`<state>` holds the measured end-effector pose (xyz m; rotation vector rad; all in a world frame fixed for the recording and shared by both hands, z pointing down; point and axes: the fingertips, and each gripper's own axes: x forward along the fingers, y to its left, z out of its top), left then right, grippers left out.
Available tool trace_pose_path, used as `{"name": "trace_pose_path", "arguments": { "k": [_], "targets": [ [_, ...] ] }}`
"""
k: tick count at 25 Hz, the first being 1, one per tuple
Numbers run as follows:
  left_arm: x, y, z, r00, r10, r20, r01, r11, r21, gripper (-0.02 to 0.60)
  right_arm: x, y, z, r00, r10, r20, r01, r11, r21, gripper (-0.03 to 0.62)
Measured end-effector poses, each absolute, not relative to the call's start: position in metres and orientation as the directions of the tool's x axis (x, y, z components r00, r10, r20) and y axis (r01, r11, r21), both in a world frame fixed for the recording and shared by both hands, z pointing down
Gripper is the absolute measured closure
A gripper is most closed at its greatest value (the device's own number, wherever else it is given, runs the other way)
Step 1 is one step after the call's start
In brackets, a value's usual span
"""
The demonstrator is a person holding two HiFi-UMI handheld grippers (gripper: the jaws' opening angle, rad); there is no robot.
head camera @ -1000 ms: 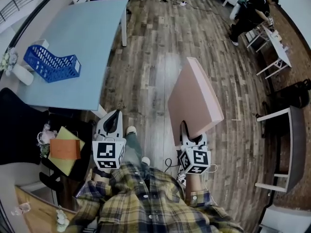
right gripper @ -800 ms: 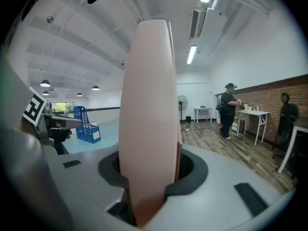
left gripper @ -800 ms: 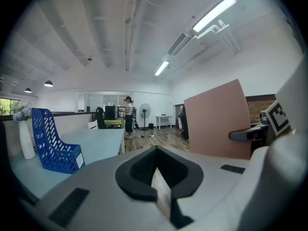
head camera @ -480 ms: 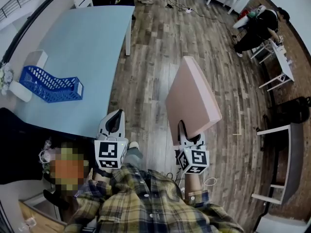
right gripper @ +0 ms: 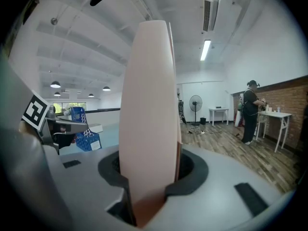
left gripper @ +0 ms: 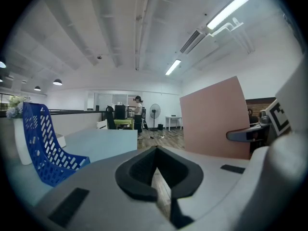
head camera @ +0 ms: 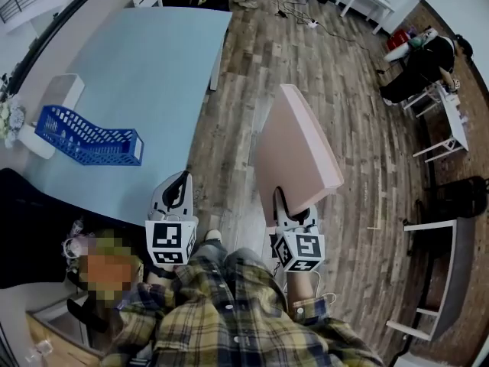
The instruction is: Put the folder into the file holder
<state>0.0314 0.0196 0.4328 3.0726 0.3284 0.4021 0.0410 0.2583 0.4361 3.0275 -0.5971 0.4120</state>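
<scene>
A large pink folder (head camera: 294, 155) stands upright over the wooden floor, its lower edge pinched in my right gripper (head camera: 294, 214), which is shut on it. In the right gripper view the folder (right gripper: 149, 105) rises edge-on from between the jaws of the right gripper (right gripper: 150, 186). The blue mesh file holder (head camera: 88, 138) sits near the left end of the light blue table (head camera: 153, 60), well to the left of the folder. My left gripper (head camera: 179, 182) hovers by the table's near edge, shut and empty. The left gripper view shows the file holder (left gripper: 43, 146) and the folder (left gripper: 216, 117).
A white box (head camera: 63, 94) and a white vase (head camera: 34, 140) stand beside the file holder. A dark chair (head camera: 30, 220) is at the left. A person (head camera: 424, 60) and white tables (head camera: 451, 243) are off to the right. Wooden floor (head camera: 252, 67) lies between me and the table.
The table and file holder have drawn closer and shifted right in the head view. The right gripper keeps the folder upright; both grippers hold the same pose.
</scene>
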Motion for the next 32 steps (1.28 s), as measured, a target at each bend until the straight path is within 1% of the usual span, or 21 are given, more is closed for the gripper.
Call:
{"name": "trace_pose_path", "arguments": {
  "k": [6,14,19,24,27,32],
  "targets": [
    [0.029,-0.013,0.432,0.960,0.123,0.253,0.114,-0.992,0.051,0.589,0.060,0.214,0.429,0.845,-0.474,0.247,-0.485,-0.874,-0.020,0.437],
    [0.025,-0.074,0.433,0.962,-0.096,0.254,-0.111,-0.993,0.044,0.589,0.110,0.137,0.422,0.722,-0.659,0.210,-0.670,-0.742,-0.028,0.437],
    [0.034,-0.105,0.435,0.930,-0.271,0.249,-0.289,-0.956,0.039,0.589,0.153,0.083,0.426,0.580,-0.787,0.208,-0.801,-0.598,-0.031,0.437],
    [0.053,-0.123,0.434,0.858,-0.445,0.255,-0.469,-0.883,0.038,0.589,0.200,0.038,0.428,0.403,-0.890,0.213,-0.907,-0.420,-0.040,0.437],
    [0.059,-0.125,0.431,0.800,-0.539,0.263,-0.565,-0.824,0.032,0.588,0.223,0.017,0.428,0.291,-0.930,0.225,-0.950,-0.308,-0.043,0.437],
    [0.060,-0.127,0.430,0.693,-0.668,0.271,-0.699,-0.715,0.027,0.589,0.250,-0.014,0.429,0.135,-0.964,0.231,-0.987,-0.150,-0.050,0.437]
  ]
}}
